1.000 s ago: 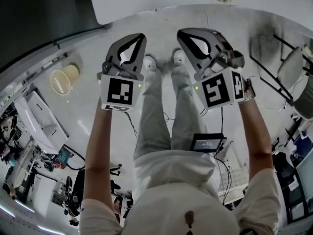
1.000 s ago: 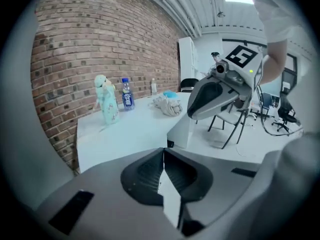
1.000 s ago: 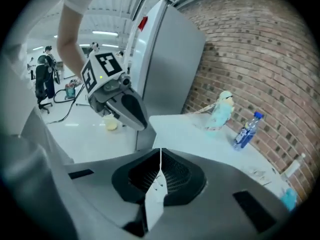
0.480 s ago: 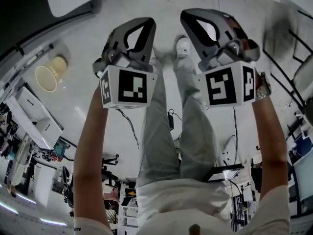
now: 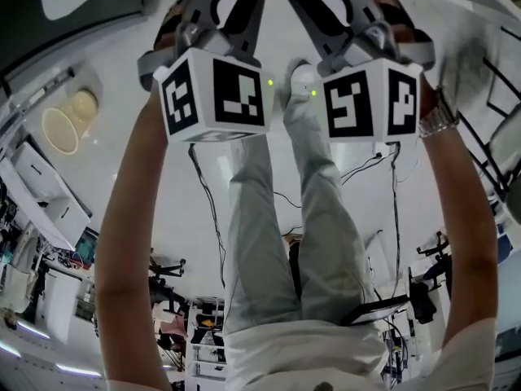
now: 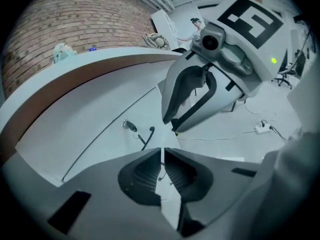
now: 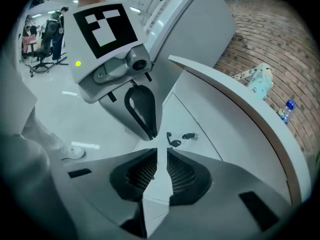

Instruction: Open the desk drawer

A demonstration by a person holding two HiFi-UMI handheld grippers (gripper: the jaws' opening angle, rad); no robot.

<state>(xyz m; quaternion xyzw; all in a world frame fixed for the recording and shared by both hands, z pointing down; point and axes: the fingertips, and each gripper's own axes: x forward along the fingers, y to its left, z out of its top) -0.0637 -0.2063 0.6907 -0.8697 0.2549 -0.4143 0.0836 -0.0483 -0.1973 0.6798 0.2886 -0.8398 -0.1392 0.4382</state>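
Nothing opened yet: the desk drawer (image 7: 182, 116) sits closed under the tabletop (image 7: 235, 91), its handle (image 7: 172, 142) just beyond both tongs. Left tongs (image 6: 161, 151) are pinched together and empty; right tongs (image 7: 161, 153) are parting slightly, also empty.

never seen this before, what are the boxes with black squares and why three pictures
A person holds a tool in each hand; each ends in a two-fingered claw, and the patterned cube is part of it. One picture comes from a camera on the person's head, looking down. The other two come from cameras riding on the tools. The left claw is shut and empty; the right claw is opening, nothing in it. Ahead is a desk drawer with a dark handle and a lock, not yet touched. A bottle sits on the desk.
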